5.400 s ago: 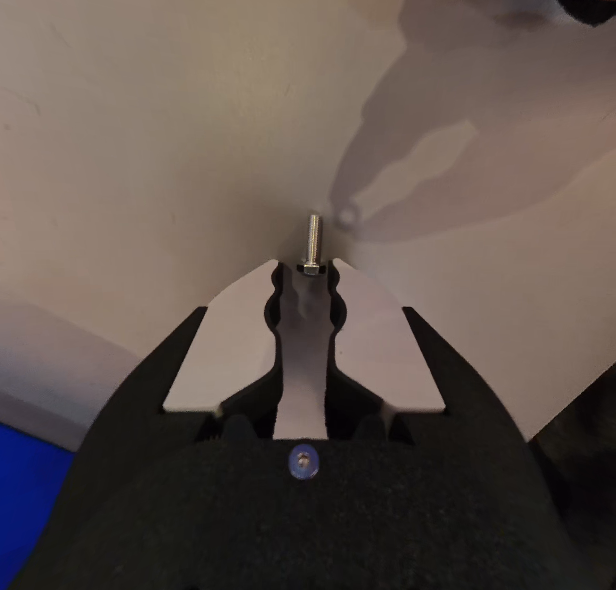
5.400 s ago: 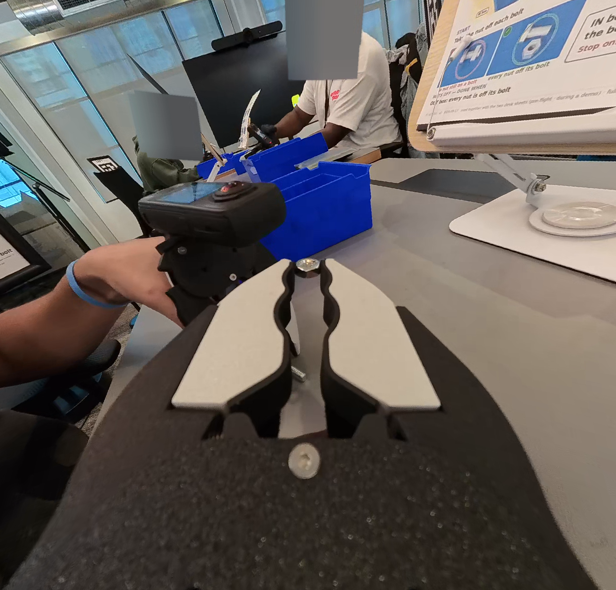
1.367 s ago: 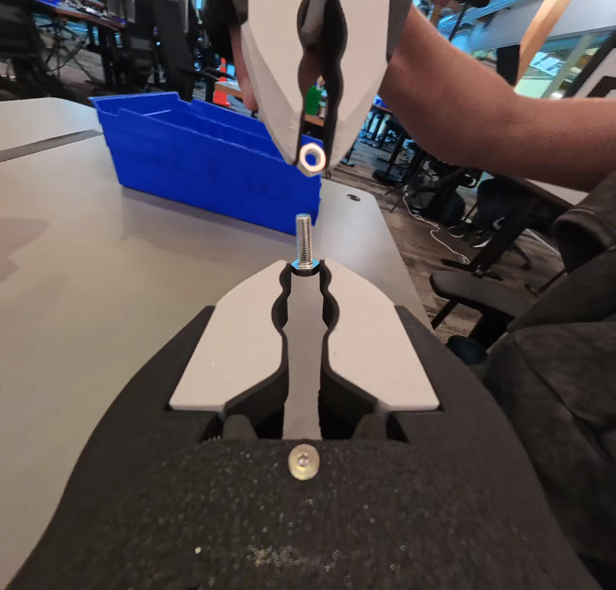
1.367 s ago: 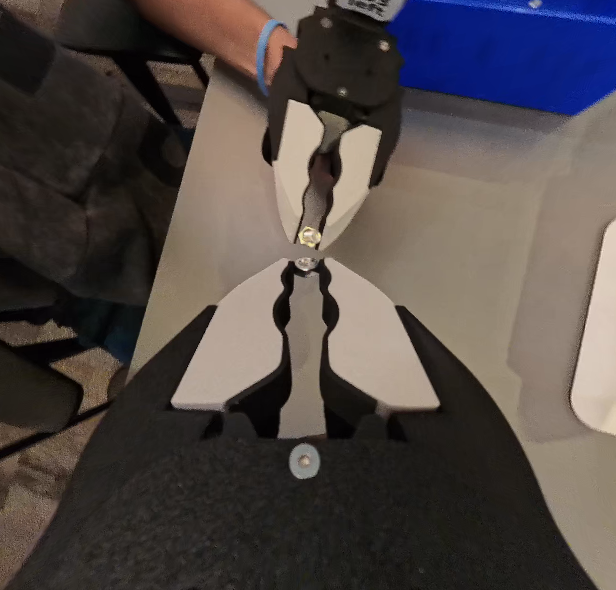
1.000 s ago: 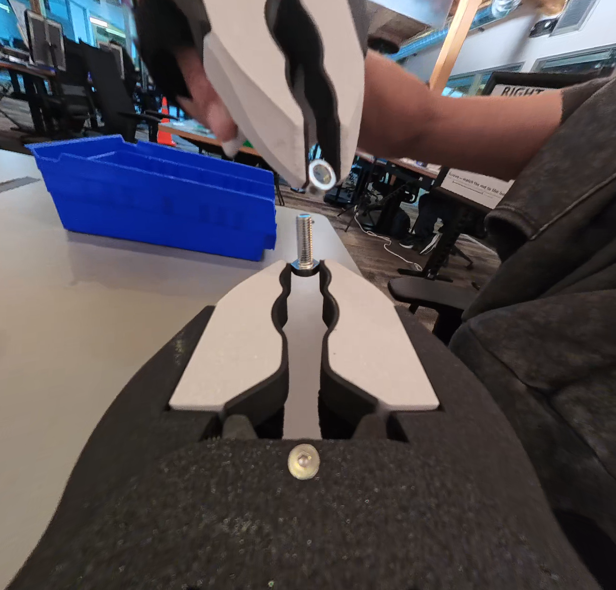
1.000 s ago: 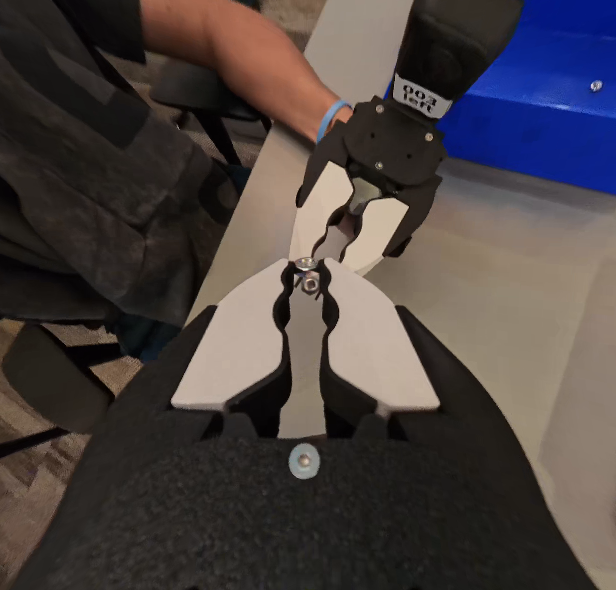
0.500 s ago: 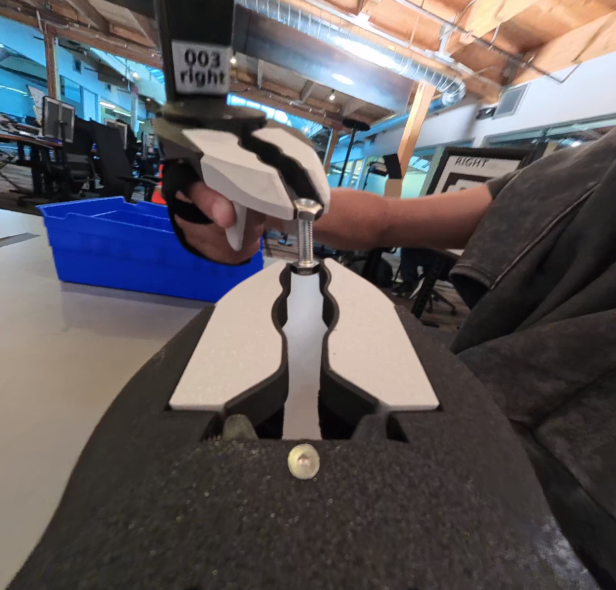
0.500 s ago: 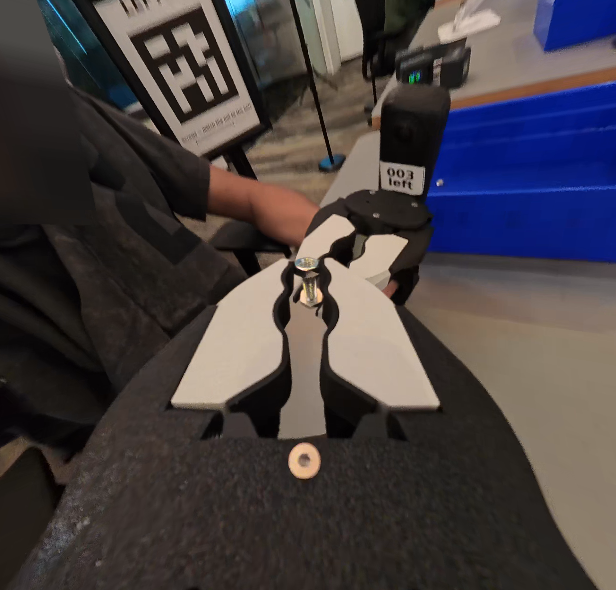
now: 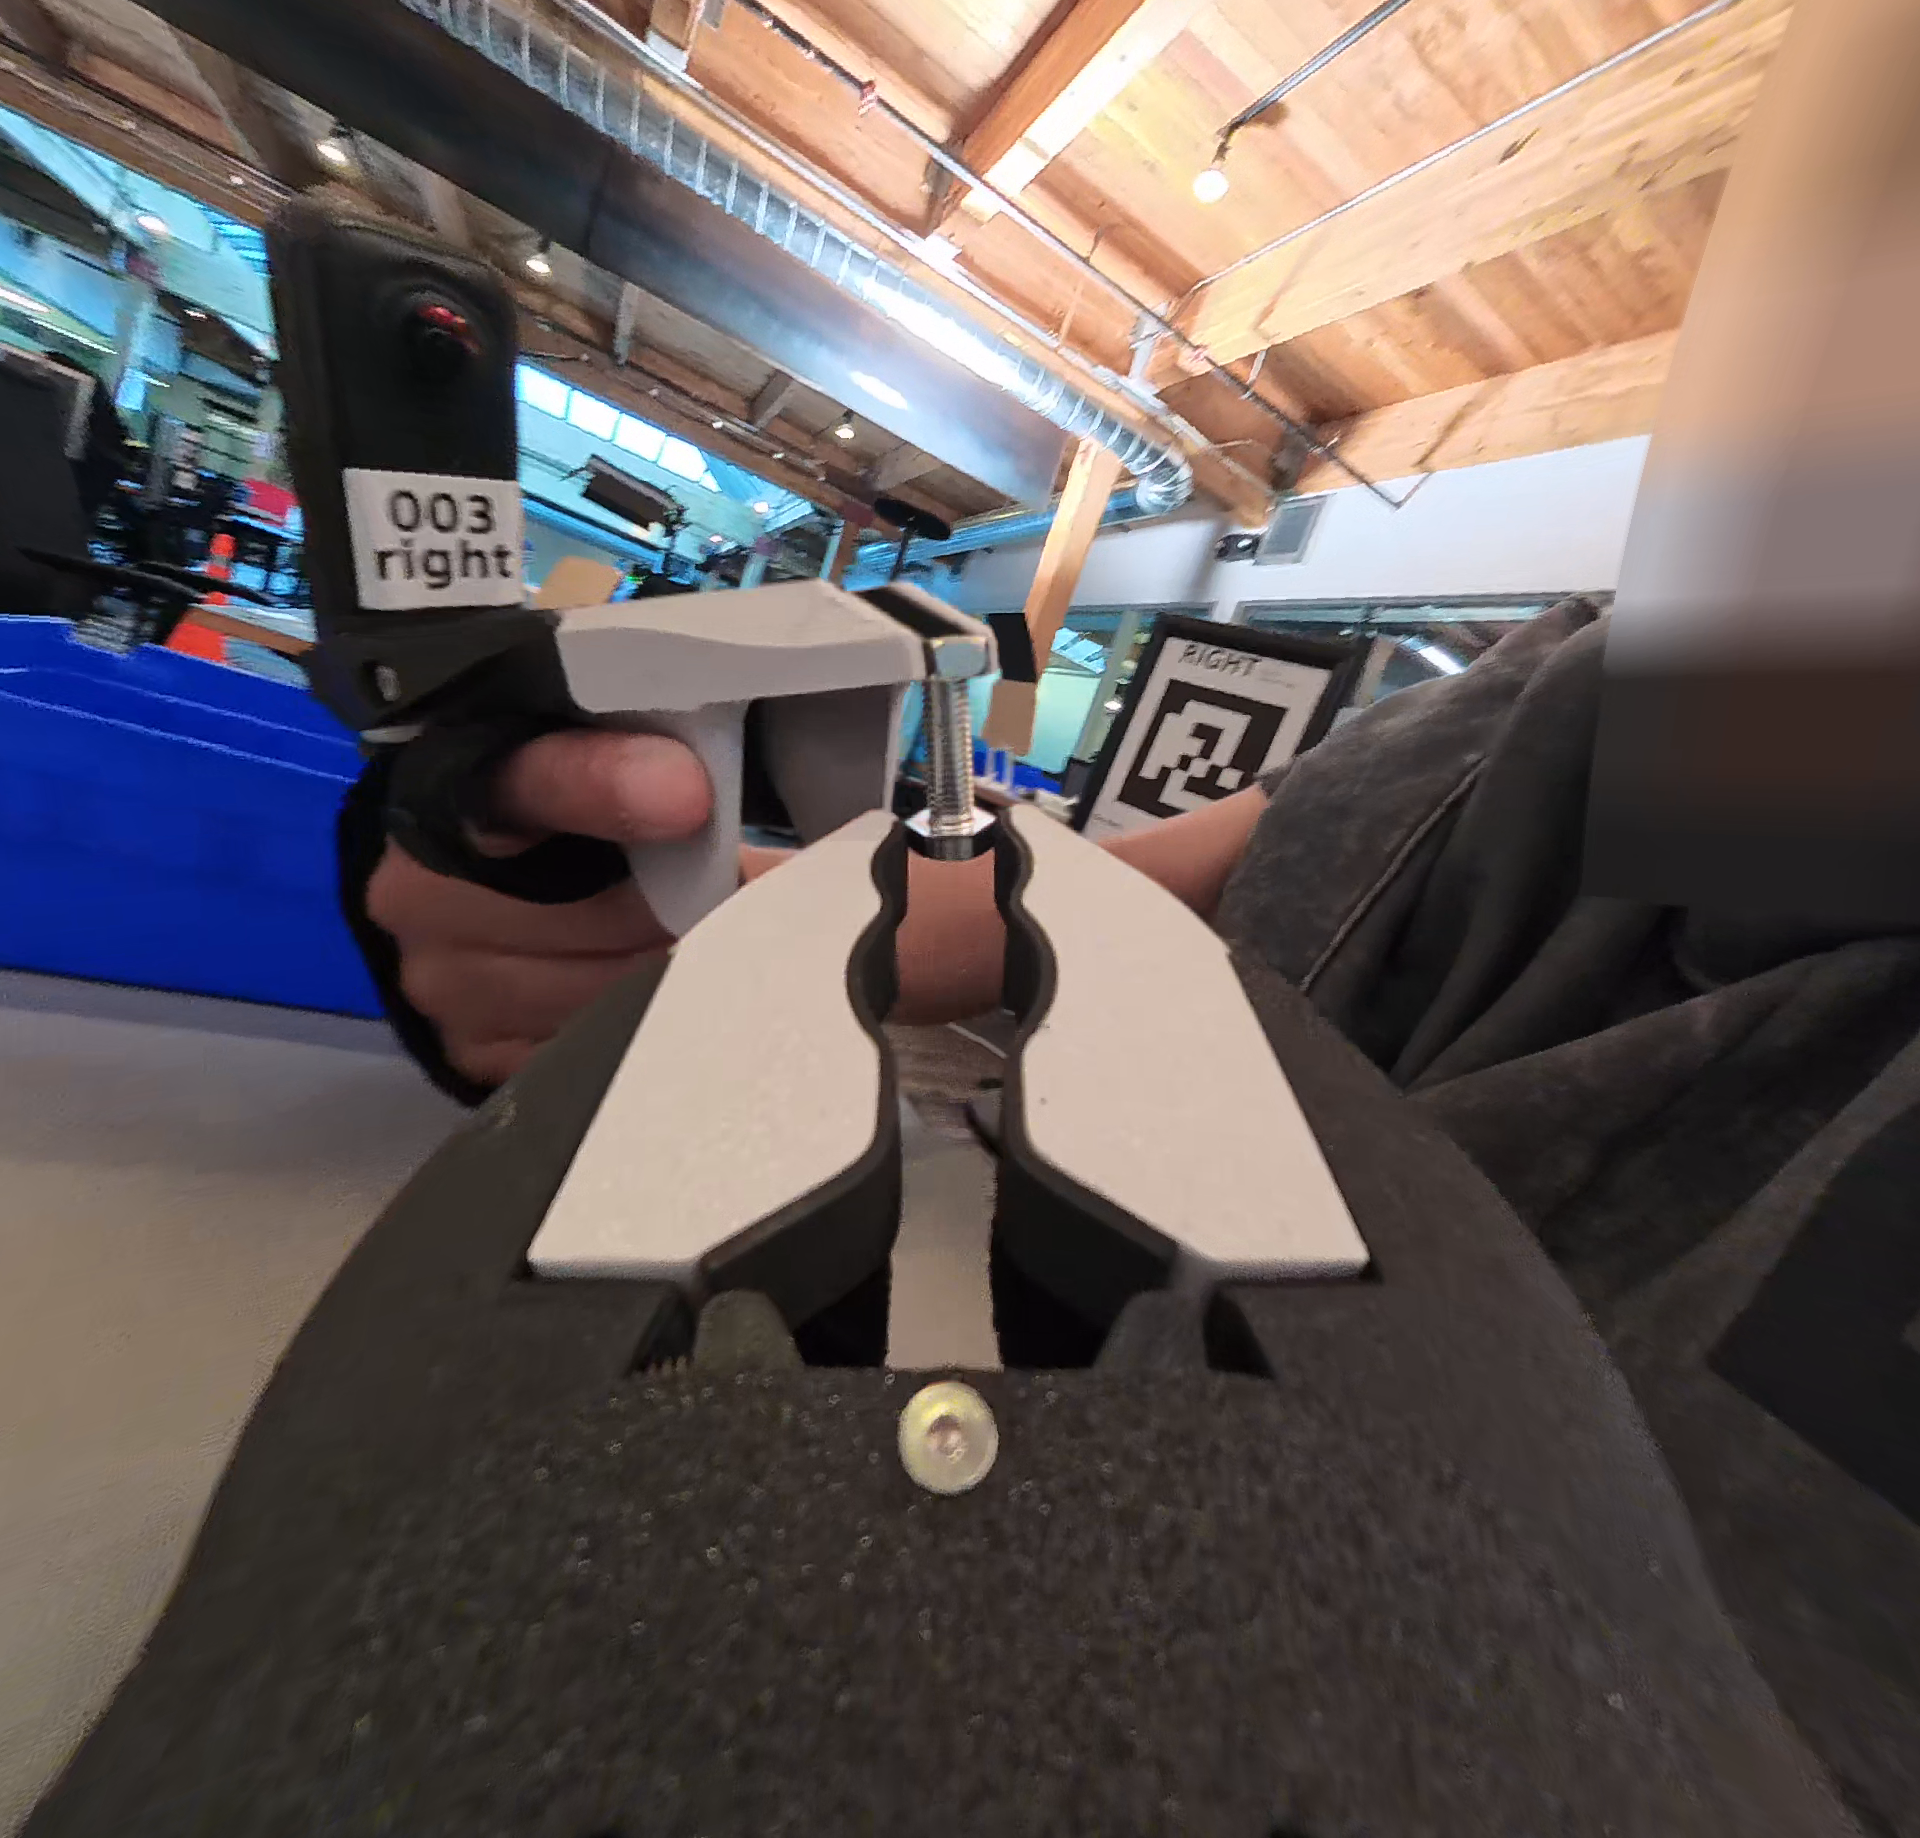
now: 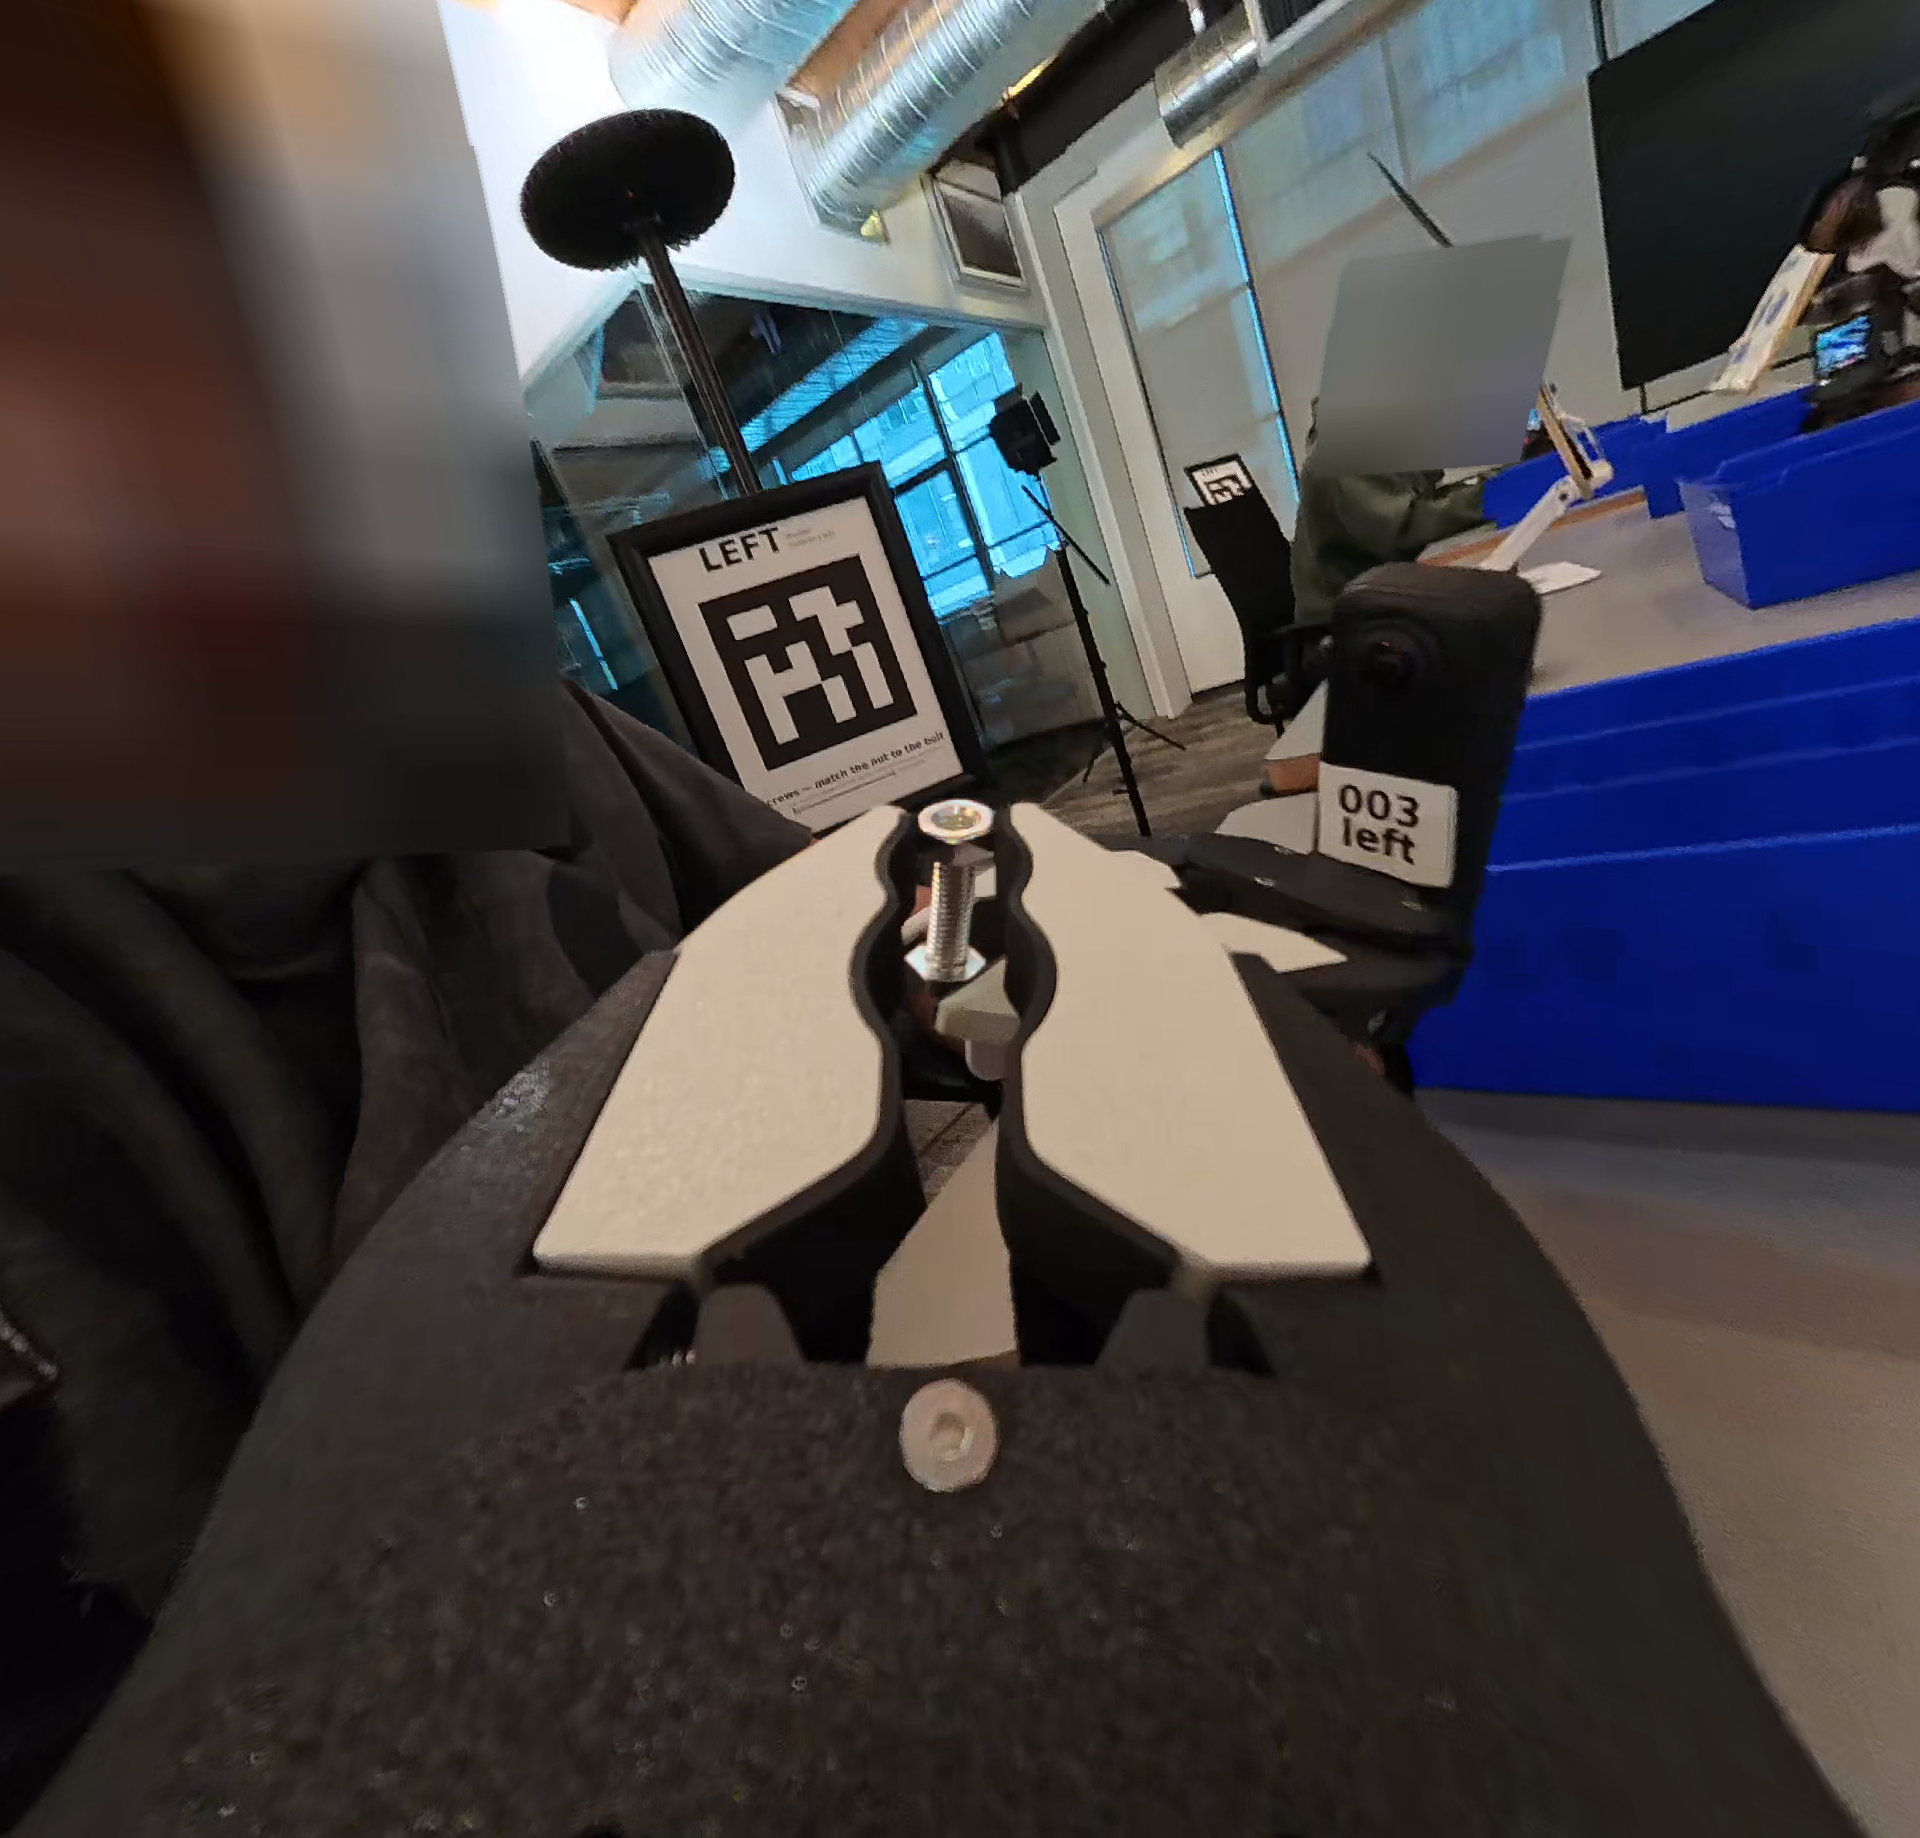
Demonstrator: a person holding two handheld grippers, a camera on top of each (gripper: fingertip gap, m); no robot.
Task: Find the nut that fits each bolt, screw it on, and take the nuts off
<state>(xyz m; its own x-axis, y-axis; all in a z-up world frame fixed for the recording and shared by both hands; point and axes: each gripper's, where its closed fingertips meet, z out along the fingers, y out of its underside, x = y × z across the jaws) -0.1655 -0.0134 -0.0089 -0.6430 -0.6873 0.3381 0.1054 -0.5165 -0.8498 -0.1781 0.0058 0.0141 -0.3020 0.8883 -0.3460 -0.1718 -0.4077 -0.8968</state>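
Grey tabletop [image 9: 156,1217] below, silver threaded bolt [image 9: 948,749] clamped head-down by left gripper [image 9: 945,838], small silver hex nut [image 9: 956,658] pinched by right gripper [image 10: 956,820]: axes should be kept aligned.

Bright, even indoor light from ceiling lamps [image 9: 1208,183] and windows [image 10: 940,479]; wide-angle bending at edges; background slightly soft.

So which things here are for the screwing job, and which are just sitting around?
For the job:
- shiny silver threaded bolt
- small silver hexagonal nut at the bolt's tip
- left gripper, clamping the bolt's head
- right gripper, clamping the nut

Just around:
- blue plastic bins
- framed black-and-white square-pattern sign
- grey table
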